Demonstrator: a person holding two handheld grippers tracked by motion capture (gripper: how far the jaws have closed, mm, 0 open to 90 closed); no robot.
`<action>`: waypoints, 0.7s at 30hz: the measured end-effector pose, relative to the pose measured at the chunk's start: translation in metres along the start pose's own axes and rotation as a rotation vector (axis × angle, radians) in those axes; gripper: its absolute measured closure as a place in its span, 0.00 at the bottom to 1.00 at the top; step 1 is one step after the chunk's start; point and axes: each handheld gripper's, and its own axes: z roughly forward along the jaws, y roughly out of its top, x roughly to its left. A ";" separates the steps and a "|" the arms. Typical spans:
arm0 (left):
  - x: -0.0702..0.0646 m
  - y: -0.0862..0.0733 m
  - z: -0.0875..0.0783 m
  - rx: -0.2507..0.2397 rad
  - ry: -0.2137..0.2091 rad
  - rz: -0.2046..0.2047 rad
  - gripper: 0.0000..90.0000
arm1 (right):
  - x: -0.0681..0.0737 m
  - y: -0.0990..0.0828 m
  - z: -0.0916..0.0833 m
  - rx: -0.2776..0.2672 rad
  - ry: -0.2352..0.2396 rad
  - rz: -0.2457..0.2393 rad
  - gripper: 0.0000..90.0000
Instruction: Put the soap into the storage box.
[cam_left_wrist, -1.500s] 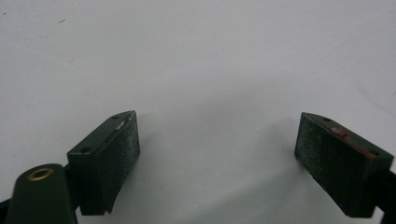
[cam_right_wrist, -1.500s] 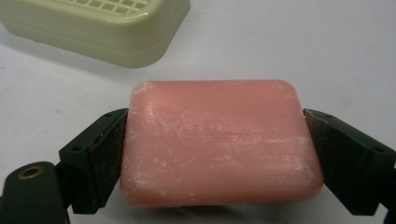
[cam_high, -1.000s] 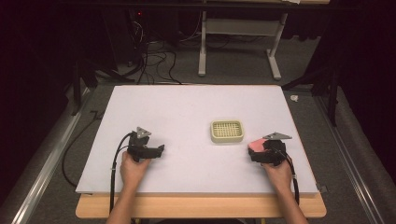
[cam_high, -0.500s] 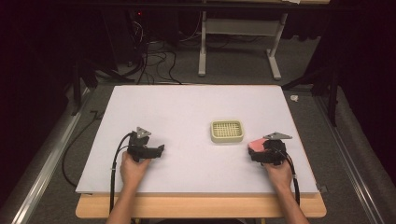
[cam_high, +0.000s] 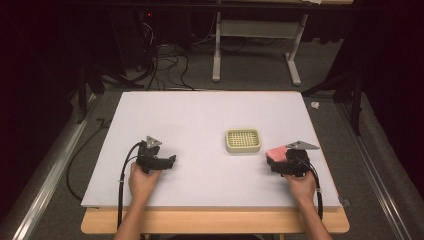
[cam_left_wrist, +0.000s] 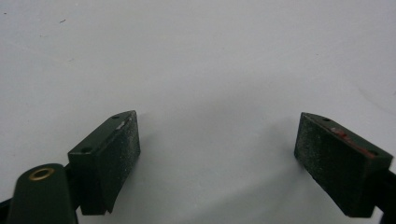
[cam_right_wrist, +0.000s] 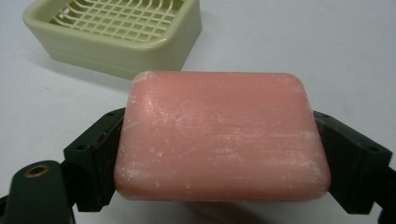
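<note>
Right hand-held gripper (cam_right_wrist: 219, 154) is clamped on a pink soap bar (cam_right_wrist: 219, 137) at the near right of the white surface (cam_high: 200, 120); left hand-held gripper (cam_left_wrist: 217, 154) rests with jaws apart, holding nothing. Likely the carry step: soap next goes up, over, and down into the cream soap dish (cam_high: 243, 140) just beyond.

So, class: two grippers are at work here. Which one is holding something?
The right gripper: its jaws clamp a pink soap bar by its two ends, near the soap dish. The left gripper stands open over bare table.
</note>
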 end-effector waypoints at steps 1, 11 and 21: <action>0.000 0.000 0.000 0.000 0.000 0.000 0.16 | 0.000 0.000 -0.001 -0.003 0.004 0.004 0.15; 0.000 0.000 0.000 0.000 0.000 0.000 0.16 | 0.004 0.006 -0.008 -0.035 0.041 0.002 0.15; 0.000 0.000 0.000 0.000 0.000 0.000 0.16 | 0.010 0.013 -0.013 -0.056 0.067 -0.006 0.15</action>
